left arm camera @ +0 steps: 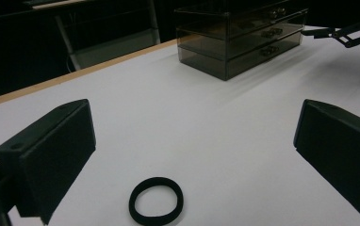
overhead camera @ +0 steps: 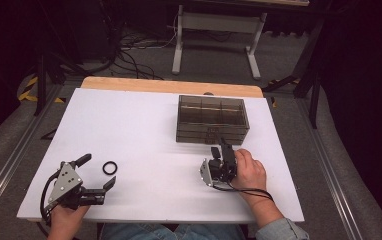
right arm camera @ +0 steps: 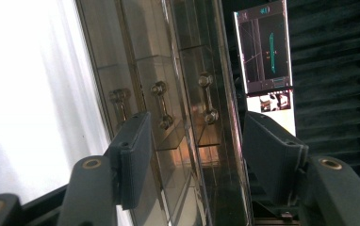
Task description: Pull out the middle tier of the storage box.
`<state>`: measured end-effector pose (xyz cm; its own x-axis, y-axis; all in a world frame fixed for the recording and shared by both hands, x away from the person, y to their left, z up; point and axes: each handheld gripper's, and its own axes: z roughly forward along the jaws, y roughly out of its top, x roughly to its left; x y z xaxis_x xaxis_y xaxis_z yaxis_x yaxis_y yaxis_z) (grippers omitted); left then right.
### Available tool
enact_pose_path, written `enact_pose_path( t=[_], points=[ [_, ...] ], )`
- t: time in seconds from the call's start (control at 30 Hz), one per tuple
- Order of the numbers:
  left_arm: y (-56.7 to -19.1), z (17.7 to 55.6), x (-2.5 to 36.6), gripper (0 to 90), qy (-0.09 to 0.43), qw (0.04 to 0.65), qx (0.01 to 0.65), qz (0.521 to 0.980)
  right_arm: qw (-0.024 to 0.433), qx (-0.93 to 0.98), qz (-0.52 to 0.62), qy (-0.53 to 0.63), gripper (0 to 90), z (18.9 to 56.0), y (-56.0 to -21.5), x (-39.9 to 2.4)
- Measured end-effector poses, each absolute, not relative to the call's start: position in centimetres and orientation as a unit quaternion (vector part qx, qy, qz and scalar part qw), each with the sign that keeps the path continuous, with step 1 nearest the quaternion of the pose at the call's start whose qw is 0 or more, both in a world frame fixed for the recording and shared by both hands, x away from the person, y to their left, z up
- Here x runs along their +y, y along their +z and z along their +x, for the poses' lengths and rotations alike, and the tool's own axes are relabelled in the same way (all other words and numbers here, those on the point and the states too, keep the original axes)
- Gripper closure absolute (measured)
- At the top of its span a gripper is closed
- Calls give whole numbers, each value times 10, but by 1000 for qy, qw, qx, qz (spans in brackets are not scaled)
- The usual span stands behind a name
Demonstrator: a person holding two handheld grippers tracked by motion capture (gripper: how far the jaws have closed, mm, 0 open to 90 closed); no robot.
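On the white surface [overhead camera: 144, 135], the right tool [overhead camera: 221, 149] points at the front of the smoked clear drawer box [overhead camera: 212, 119], just short of it. In the right gripper view its jaws stand partly apart with nothing pressed between the pads, framing the middle [right arm camera: 161, 104] and top [right arm camera: 206, 97] drawer handles, which lie ahead of the jaws and untouched. The left tool [overhead camera: 97, 173] rests near the front left corner, jaws spread wide. A black hair tie [left arm camera: 156, 201] lies flat on the surface between and just ahead of its two pads, touching neither.
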<state>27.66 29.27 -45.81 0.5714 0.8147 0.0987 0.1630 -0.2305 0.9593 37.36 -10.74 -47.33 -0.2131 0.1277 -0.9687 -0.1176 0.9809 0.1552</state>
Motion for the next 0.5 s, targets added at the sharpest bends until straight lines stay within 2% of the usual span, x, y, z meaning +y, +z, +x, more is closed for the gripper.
enact_pose_path(
  t=[0.5],
  points=[
    [-458, 277, 293, 3, 314, 520, 342, 717, 638, 768, -18, 51, 499, 383, -485, -102]
  ],
)
